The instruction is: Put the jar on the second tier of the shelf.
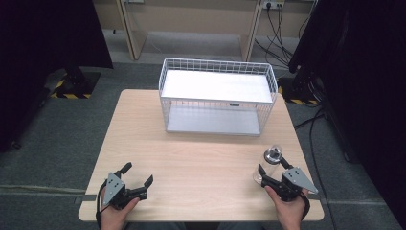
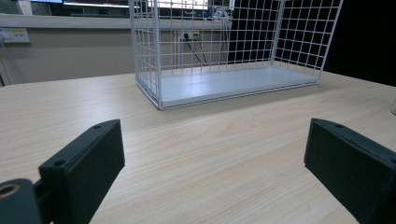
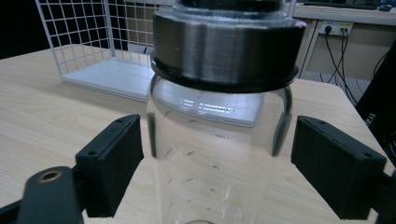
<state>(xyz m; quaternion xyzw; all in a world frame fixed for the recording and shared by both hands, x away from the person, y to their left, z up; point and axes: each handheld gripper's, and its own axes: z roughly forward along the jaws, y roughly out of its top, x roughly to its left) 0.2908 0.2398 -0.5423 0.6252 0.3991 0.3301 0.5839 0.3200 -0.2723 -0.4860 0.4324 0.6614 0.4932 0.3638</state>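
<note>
Black jaws of the right gripper [image 1: 273, 173] stand spread on either side of a clear glass jar with a dark metal lid [image 3: 219, 116], not touching it (the jar stands upright at the near right of the pale wooden table [image 1: 191, 158]). Near left, the left gripper [image 1: 139, 175] rests with jaws wide apart, holding nothing. Far centre stands a white wire basket [image 1: 218, 98].

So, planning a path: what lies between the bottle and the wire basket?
Bare tabletop. The high view shows nothing between the bottle and the basket; the right gripper view agrees.
</note>
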